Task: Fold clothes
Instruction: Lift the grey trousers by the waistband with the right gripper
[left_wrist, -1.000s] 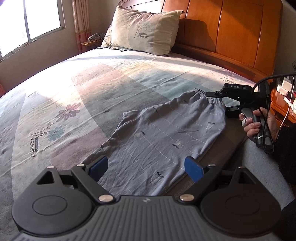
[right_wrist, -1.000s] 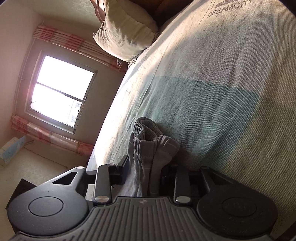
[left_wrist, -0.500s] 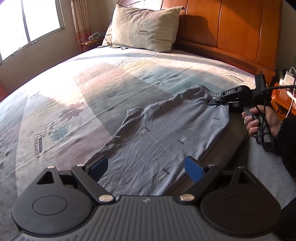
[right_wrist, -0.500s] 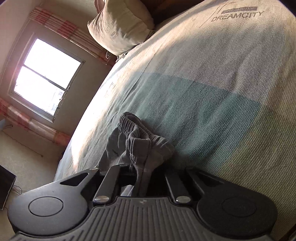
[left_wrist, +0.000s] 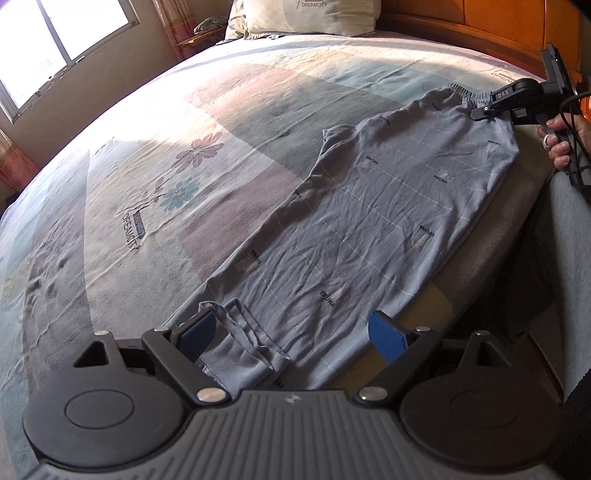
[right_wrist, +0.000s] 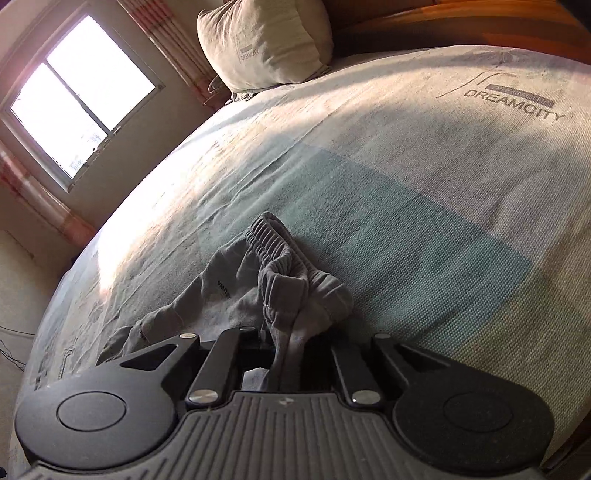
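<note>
Trousers (left_wrist: 388, 221) lie between spread left fingers (left_wrist: 386, 334), waistband clamped by right fingers (right_wrist: 277, 354).

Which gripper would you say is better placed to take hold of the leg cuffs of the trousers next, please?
Left, probably. The left gripper hangs open right over the leg cuffs, blue pads either side. The right gripper is shut on the waistband at the far end of the trousers.

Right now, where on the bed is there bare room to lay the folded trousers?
Free: the wide bedspread between the grey trousers, the window side and the pillow. Crowded: the near edge, where the trousers lie between the open left gripper and the right gripper clamping the waistband.
</note>
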